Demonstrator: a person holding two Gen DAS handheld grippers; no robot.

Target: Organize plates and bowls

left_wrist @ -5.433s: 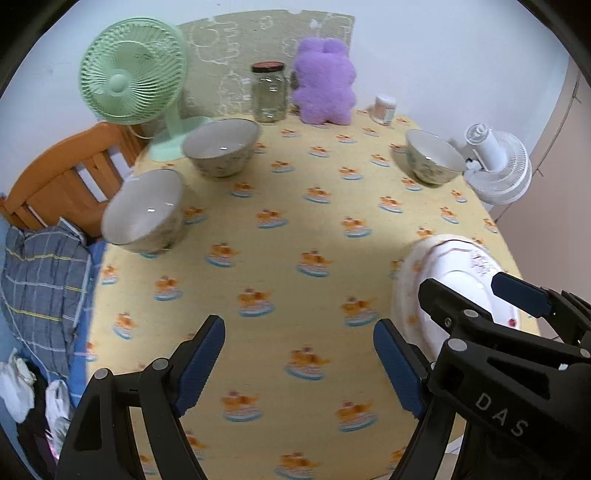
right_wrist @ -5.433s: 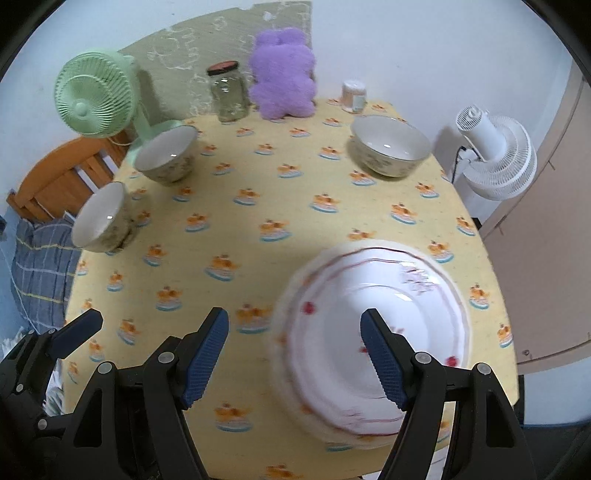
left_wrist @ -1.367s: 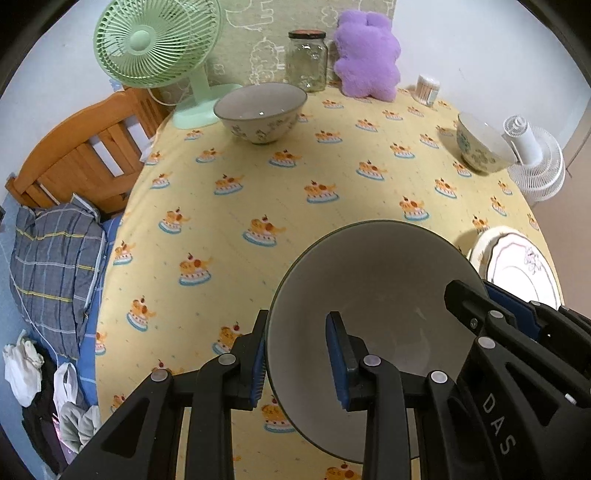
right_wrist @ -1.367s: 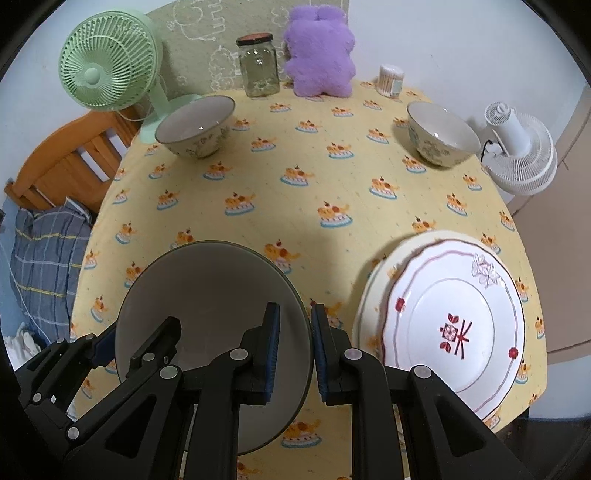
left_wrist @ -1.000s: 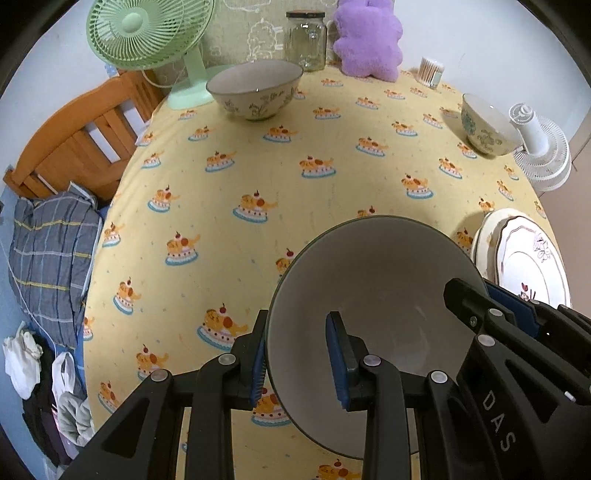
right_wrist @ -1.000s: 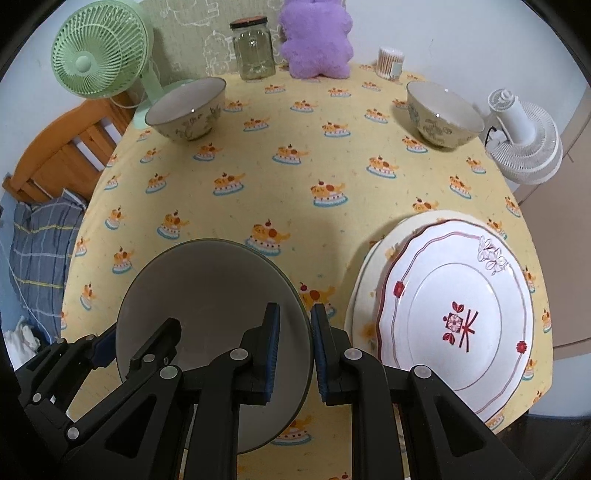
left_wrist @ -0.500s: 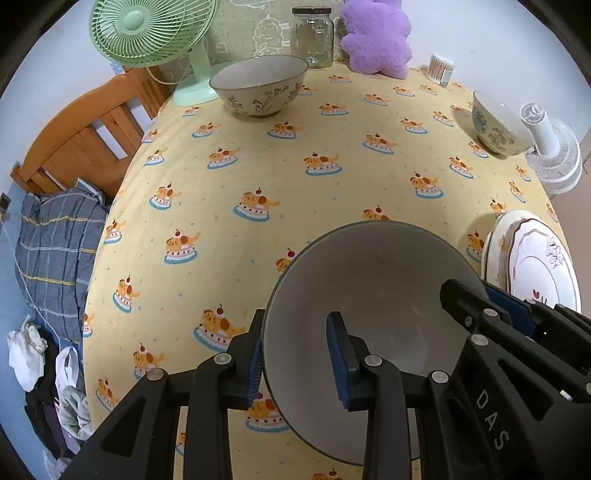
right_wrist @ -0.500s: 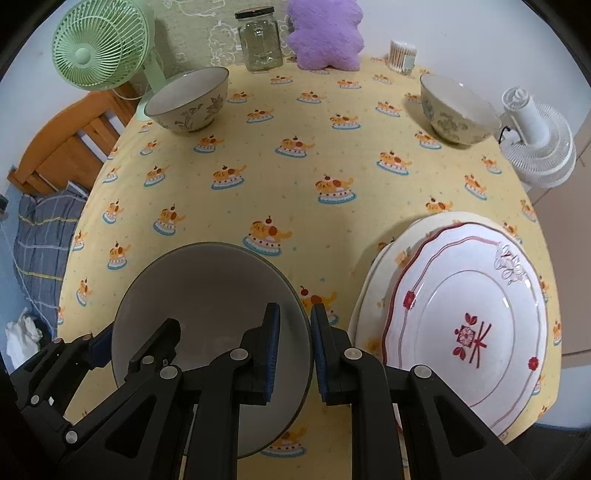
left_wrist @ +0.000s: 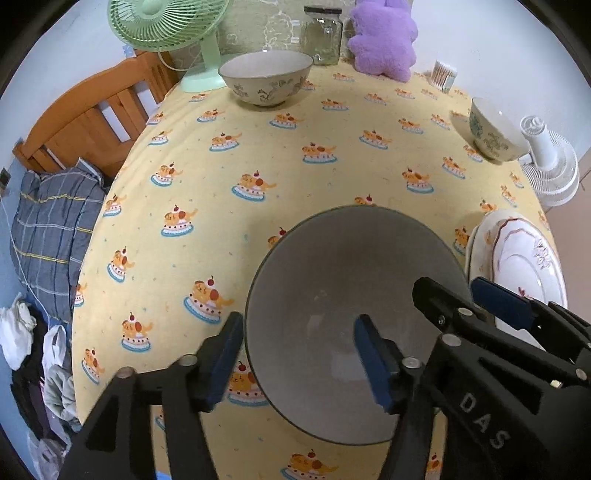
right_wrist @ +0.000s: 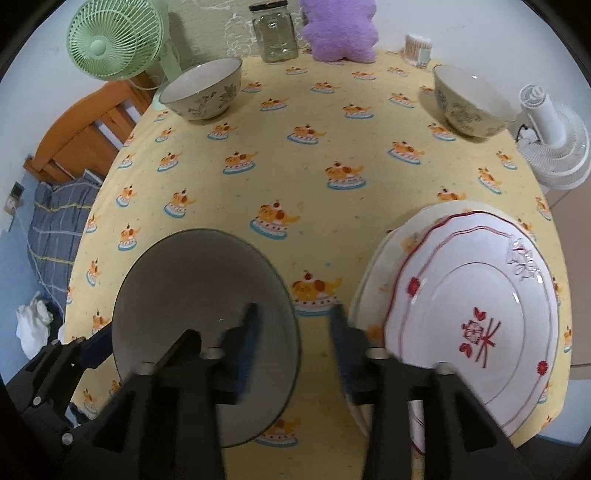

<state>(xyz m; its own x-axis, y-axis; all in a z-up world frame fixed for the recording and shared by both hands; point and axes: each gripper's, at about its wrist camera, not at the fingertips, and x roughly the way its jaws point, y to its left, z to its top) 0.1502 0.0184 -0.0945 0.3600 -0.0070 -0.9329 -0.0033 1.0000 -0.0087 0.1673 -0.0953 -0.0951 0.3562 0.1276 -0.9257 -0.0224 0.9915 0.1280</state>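
Note:
A grey bowl (left_wrist: 354, 295) (right_wrist: 199, 291) sits on the yellow tablecloth near the front edge. My left gripper (left_wrist: 299, 354) is open, its fingers astride the bowl's left rim. My right gripper (right_wrist: 293, 332) is open, astride the bowl's right rim, its fingers blurred. A stack of plates (right_wrist: 469, 317) (left_wrist: 517, 266), red-patterned plate on top, lies right of the bowl. A floral bowl (left_wrist: 266, 77) (right_wrist: 203, 88) stands at the far left, another bowl (right_wrist: 469, 99) (left_wrist: 491, 129) at the far right.
At the table's back stand a green fan (left_wrist: 166, 22), a glass jar (right_wrist: 275, 31), a purple plush toy (right_wrist: 340, 29) and a cotton-swab pot (right_wrist: 417, 48). A white fan (right_wrist: 554, 136) stands off the right edge. A wooden bed frame (left_wrist: 92, 118) with clothes lies left.
Both grippers were shut on the grey bowl's rim half a second ago; now both have opened and the bowl rests on the table.

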